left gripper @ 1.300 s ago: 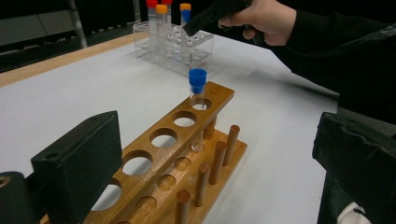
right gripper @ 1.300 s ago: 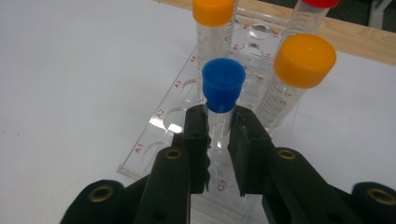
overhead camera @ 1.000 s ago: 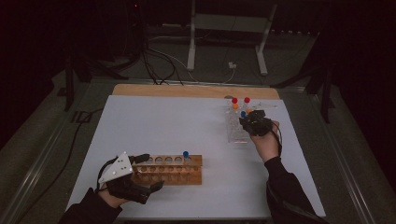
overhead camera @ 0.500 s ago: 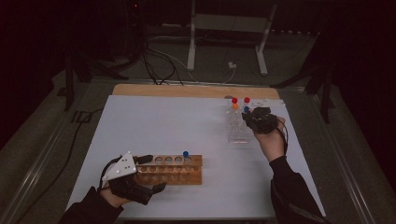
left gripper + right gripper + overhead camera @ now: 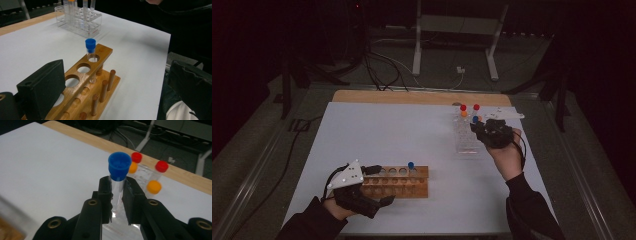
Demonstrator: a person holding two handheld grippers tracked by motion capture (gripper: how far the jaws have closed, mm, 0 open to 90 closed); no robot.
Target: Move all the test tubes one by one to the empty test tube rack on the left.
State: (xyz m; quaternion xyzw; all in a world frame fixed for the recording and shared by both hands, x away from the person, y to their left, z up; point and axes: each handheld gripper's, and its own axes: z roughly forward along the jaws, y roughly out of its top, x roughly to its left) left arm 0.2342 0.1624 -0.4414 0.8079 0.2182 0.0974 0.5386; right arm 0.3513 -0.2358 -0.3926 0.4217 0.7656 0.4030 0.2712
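- High view: right hand-held gripper [image 5: 477, 126] sits over the clear rack [image 5: 464, 142] near the counter's [image 5: 377, 130] far right corner, clamped on a blue-capped tube [image 5: 475, 119]. Red and orange caps stand just beside it. Wooden rack [image 5: 396, 181] lies near the front edge, left of centre. Wide bare counter between the two racks. Left hand-held gripper [image 5: 379, 185] is at the wooden rack's left end.
- Left gripper view: jaws stand apart, one black jaw against the wooden rack's [image 5: 85, 82] near end, other jaw well off to the side. One blue-capped tube in the far hole [image 5: 90, 50]; nearer holes free. Clear rack [image 5: 78, 18] far off near the wood edge strip.
- Right gripper view: jaws pressed on the blue-capped tube [image 5: 118, 170] just under its cap, tube upright. Red caps [image 5: 136, 157] and orange caps [image 5: 153, 186] close behind. Open white counter to the left.
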